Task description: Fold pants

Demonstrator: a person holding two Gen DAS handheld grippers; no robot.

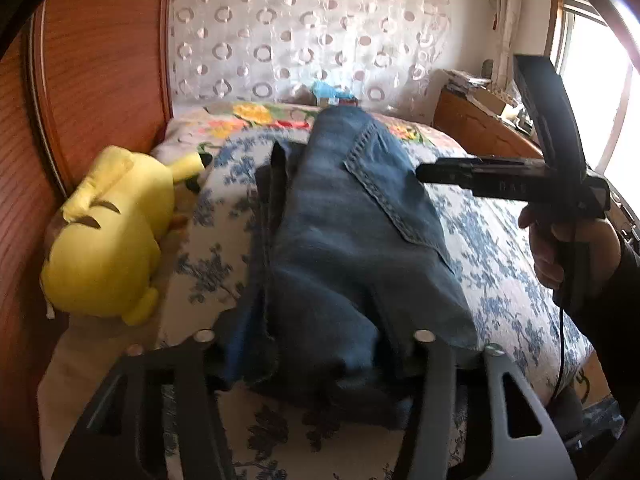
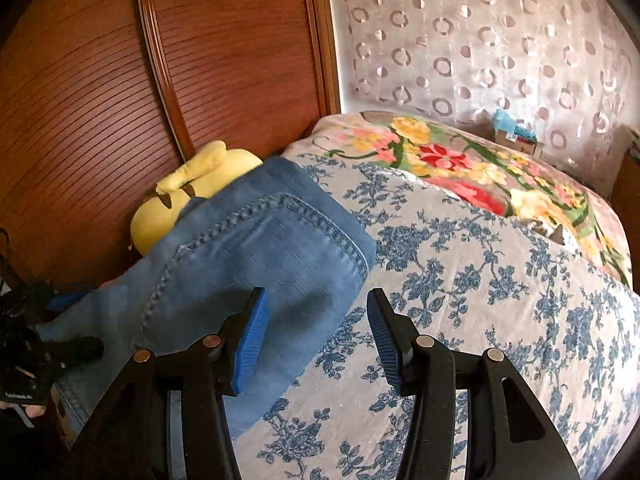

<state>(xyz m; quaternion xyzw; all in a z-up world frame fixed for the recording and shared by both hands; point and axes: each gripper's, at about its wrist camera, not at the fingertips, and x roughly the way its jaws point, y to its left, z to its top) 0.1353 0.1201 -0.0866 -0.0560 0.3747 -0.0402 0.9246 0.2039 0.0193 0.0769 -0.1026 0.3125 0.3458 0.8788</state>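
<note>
Left wrist view, left to right. Wooden wardrobe door (image 1: pixel 100 60) along the left edge. Yellow plush toy (image 1: pixel 108 236) lies on its side at the bed's left margin, against the wardrobe. The bed (image 1: pixel 500 248) carries a white cover with blue flower print; a brighter floral blanket (image 1: pixel 256 114) sits at the far end, below a curtain (image 1: pixel 300 28) with ring pattern.

Pants (image 1: pixel 340 248), blue denim, lie in a long bunched heap down the middle of the bed, a stitched pocket facing up. The near end of the heap is gathered between the arms of the left tongs (image 1: pixel 316 364). The fingertips are buried in the cloth; whether the pads press on it cannot be told.

Far right: a hand (image 1: pixel 568 248) holds the right tongs (image 1: pixel 424 172), which reach in over the pants' right side. A desk (image 1: pixel 480 128) with clutter stands beyond, by a bright window (image 1: pixel 592 80).

Right wrist view, left to right. The wardrobe door fills the upper left; the plush toy shows behind the denim. The pants spread from the lower left toward the centre, the pocket stitching plain. The right tongs are released: blue pads (image 2: pixel 256 340) well apart, nothing between them, the left pad over the pants' edge, the right one over bare bed cover.
</note>
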